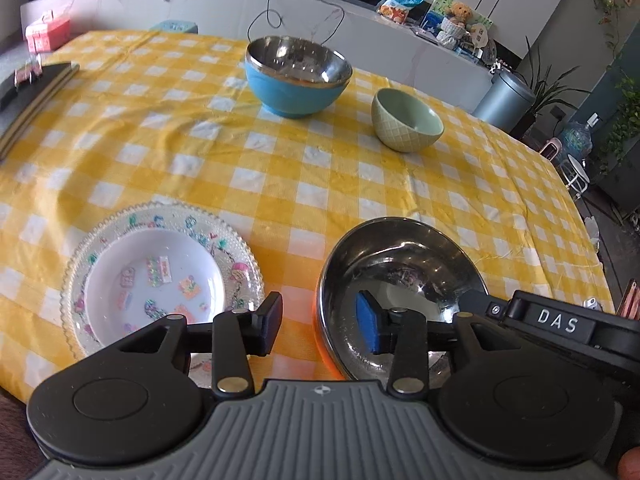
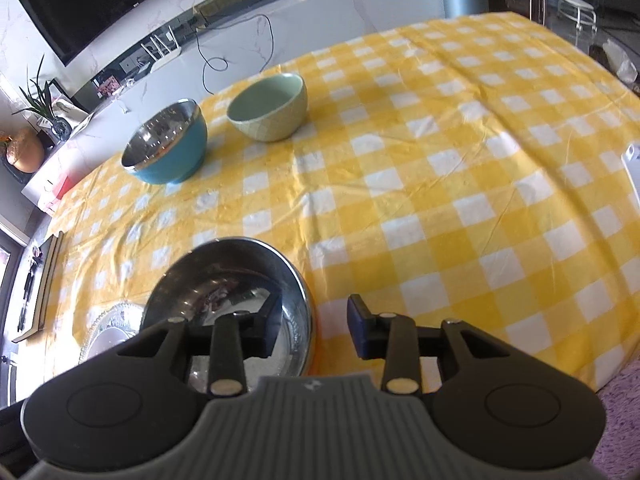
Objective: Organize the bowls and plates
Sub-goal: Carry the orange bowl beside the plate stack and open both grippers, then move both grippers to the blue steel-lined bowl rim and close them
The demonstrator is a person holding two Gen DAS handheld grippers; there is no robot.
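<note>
A steel bowl with an orange outside (image 1: pixel 400 264) (image 2: pixel 224 276) sits at the near edge of the yellow checked table. My left gripper (image 1: pixel 320 328) is open, its jaws astride the bowl's left rim. My right gripper (image 2: pixel 316 328) is open, its jaws astride the bowl's right rim; its body also shows in the left wrist view (image 1: pixel 560 324). A small white plate (image 1: pixel 156 284) lies on a clear beaded plate (image 1: pixel 236 248) to the left. A blue steel-lined bowl (image 1: pixel 296 76) (image 2: pixel 168 144) and a green bowl (image 1: pixel 406 120) (image 2: pixel 270 106) stand farther back.
Dark flat boards (image 1: pixel 32 92) lie at the table's far left. A white phone (image 2: pixel 632 176) lies at the right edge. A counter with a cable, snack bag and boxes runs behind the table. A grey bin (image 1: pixel 506 98) stands beyond the right side.
</note>
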